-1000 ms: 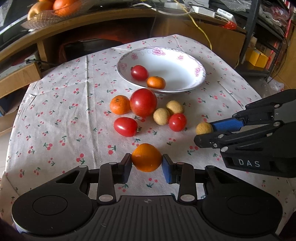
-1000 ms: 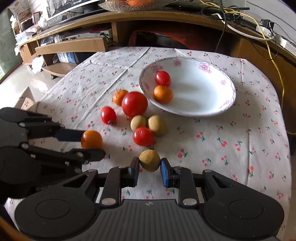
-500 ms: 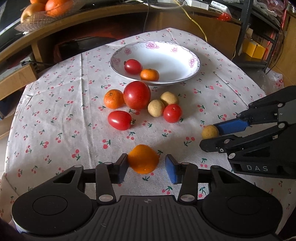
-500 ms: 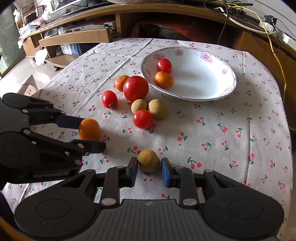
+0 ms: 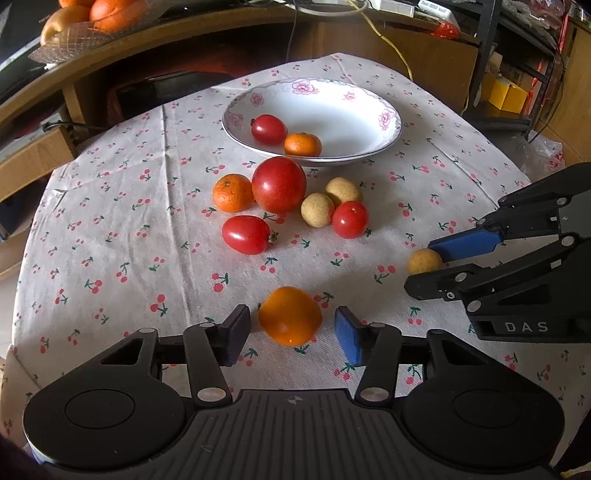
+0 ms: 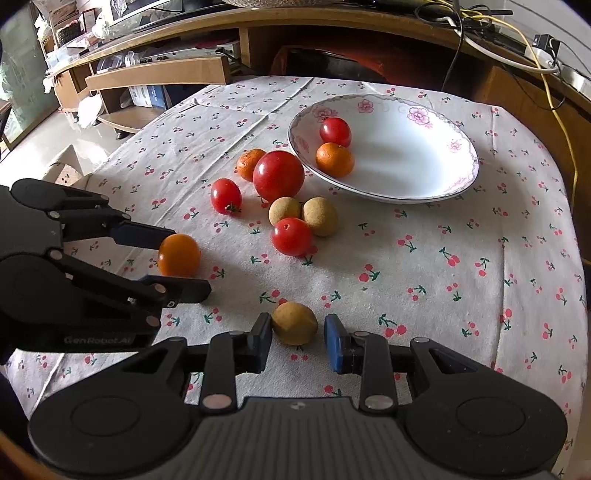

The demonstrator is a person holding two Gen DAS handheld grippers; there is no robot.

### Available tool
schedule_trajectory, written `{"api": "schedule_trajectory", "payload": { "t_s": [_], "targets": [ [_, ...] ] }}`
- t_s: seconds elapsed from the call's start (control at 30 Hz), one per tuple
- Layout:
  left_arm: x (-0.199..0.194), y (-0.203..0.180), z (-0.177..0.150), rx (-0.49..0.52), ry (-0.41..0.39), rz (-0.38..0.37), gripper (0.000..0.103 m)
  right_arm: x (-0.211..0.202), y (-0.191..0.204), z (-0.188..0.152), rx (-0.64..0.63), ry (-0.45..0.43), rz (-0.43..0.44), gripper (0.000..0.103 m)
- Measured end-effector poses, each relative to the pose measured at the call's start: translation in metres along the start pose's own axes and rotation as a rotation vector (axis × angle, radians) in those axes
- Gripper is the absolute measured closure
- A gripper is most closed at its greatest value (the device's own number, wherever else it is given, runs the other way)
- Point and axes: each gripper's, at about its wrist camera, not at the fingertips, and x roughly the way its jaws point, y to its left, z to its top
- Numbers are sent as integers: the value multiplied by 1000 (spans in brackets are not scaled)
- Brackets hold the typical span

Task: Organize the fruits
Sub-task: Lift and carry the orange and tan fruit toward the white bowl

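An orange fruit [image 5: 290, 315] rests on the cherry-print cloth between the fingers of my left gripper [image 5: 291, 336], which is open with gaps on both sides. My right gripper [image 6: 297, 341] is open around a tan longan [image 6: 294, 323] that also lies on the cloth. Each gripper shows in the other's view: the right gripper [image 5: 421, 267] and the left gripper [image 6: 188, 260]. The white floral bowl [image 5: 343, 118] at the back holds a small tomato [image 5: 269, 129] and a mandarin [image 5: 302, 144]. In front of it lie a big tomato [image 5: 279, 184], a mandarin [image 5: 232, 192], two small tomatoes and two longans.
A curved wooden shelf runs behind the table, carrying a mesh basket of oranges [image 5: 92, 18] and cables [image 6: 546, 55]. The cloth drops off at the table edges to left and right. Low wooden shelves [image 6: 155, 74] stand beyond the far left corner.
Both grippers have gone from shut to open. The orange and the longan now lie on the cloth between the spread fingers.
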Motion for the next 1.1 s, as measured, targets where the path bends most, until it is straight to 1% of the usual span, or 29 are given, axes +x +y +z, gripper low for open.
{"api": "schedule_trajectory", "payload": {
  "t_s": [0.13, 0.2, 0.27, 0.53, 1.1],
  "targets": [
    [-1, -2, -1, -1, 3, -4, 53, 1, 1, 0, 0, 0, -6, 72],
    [-2, -1, 0, -9, 4, 0, 57, 1, 2, 1, -3, -1, -7, 75],
    [-2, -1, 1, -16, 4, 2, 60, 1, 5, 2, -15, 1, -15, 75],
    [-2, -3, 3, -12, 10, 6, 60, 1, 7, 3, -20, 1, -24, 76],
    [-5, -10, 17, -14, -27, 2, 60, -8, 5, 12, 7, -41, -33, 76]
  ]
}}
